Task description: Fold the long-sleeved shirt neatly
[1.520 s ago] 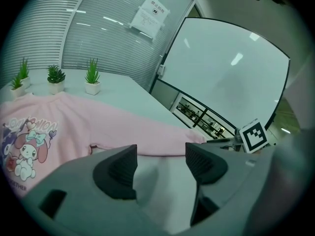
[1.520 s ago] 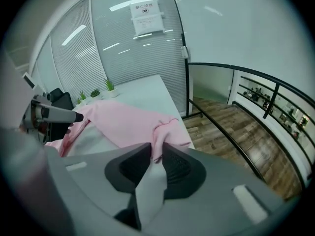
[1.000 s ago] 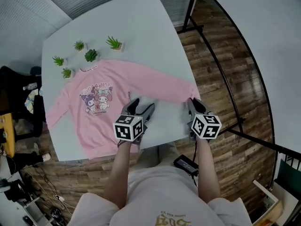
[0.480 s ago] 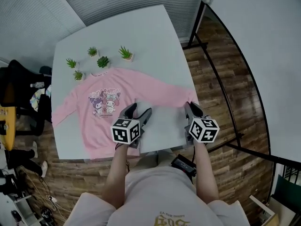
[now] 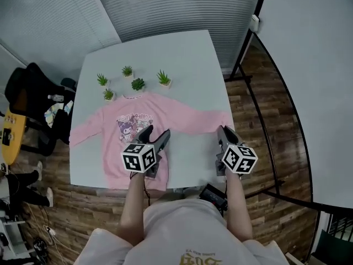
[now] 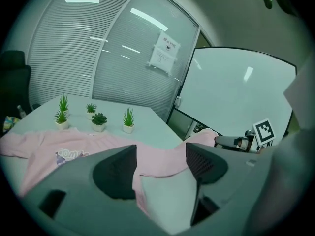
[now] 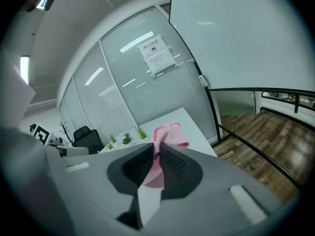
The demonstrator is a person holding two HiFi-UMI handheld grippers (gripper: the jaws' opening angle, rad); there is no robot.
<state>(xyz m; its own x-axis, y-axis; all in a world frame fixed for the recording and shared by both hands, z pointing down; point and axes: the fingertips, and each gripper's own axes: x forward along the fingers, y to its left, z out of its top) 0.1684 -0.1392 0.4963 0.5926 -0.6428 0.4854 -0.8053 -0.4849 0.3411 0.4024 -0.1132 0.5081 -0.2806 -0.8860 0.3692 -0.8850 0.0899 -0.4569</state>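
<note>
Head view: right gripper (image 5: 223,131) pinches the sleeve (image 5: 193,116) by the table edge (image 5: 216,81); left gripper (image 5: 156,131) has fingers spread.

The long-sleeved shirt (image 5: 138,127) lay spread across the near half of the surface (image 5: 187,59). Its hem was at the near edge, its left sleeve reached the left edge, and its right sleeve stretched toward the right edge. Four potted plants (image 5: 138,84) stood clustered just behind its collar. The left gripper (image 5: 156,133) hung over the shirt's near right part. The right gripper (image 5: 223,131) was by the right edge, with the sleeve's end between its jaws. A chair (image 5: 33,93) stood left of the surface.
</note>
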